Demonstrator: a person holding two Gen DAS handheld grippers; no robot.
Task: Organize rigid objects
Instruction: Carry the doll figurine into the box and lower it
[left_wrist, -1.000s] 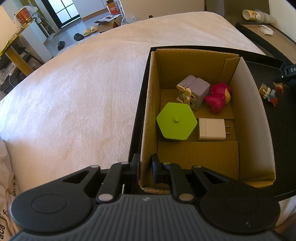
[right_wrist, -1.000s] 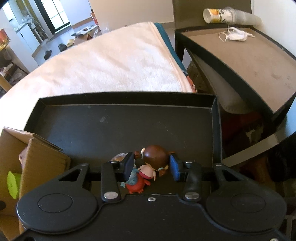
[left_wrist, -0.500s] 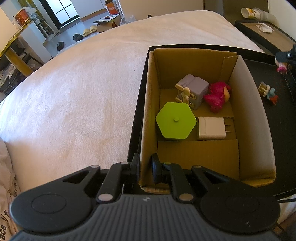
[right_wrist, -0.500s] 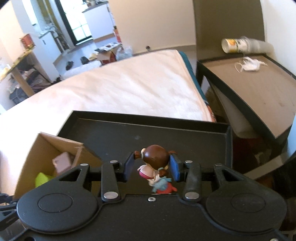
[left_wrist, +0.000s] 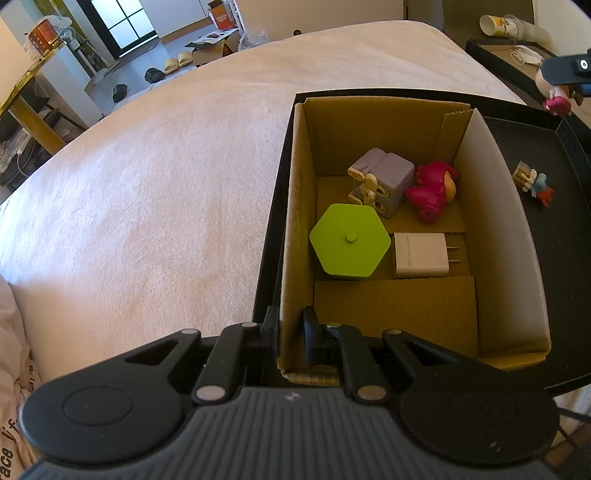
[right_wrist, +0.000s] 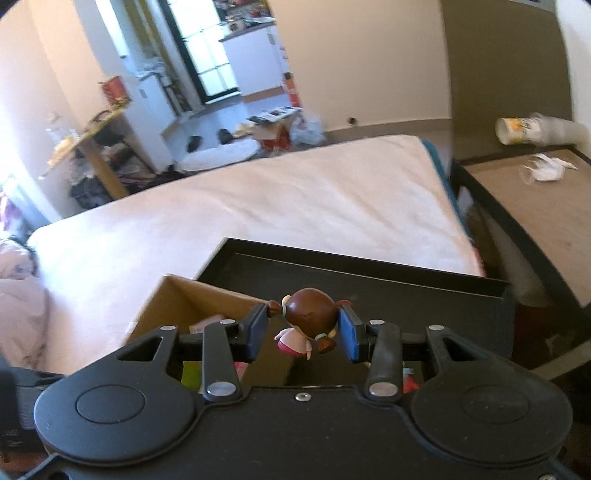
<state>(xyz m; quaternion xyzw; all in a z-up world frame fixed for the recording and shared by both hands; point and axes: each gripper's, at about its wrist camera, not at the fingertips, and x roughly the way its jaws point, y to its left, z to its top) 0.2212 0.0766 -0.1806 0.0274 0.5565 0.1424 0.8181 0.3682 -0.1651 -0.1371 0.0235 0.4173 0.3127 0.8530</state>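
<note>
On bed (left_wrist: 155, 192): one black tray (left_wrist: 561, 258), one cardboard box (left_wrist: 291, 236) standing in tray's left part. Left gripper (left_wrist: 290, 334) clamped on box's near-left wall, one finger outside, one inside. Four items on box floor: one green hexagonal container (left_wrist: 349, 245), one white charger (left_wrist: 421, 254), one grey cube toy (left_wrist: 384, 181), one magenta figure (left_wrist: 432, 190). Right gripper (right_wrist: 303, 328) pinching one brown-haired doll figurine (right_wrist: 308, 317) by head, held in air above tray near box's far corner. One small toy cluster (left_wrist: 533, 181) on tray floor right of box.
</note>
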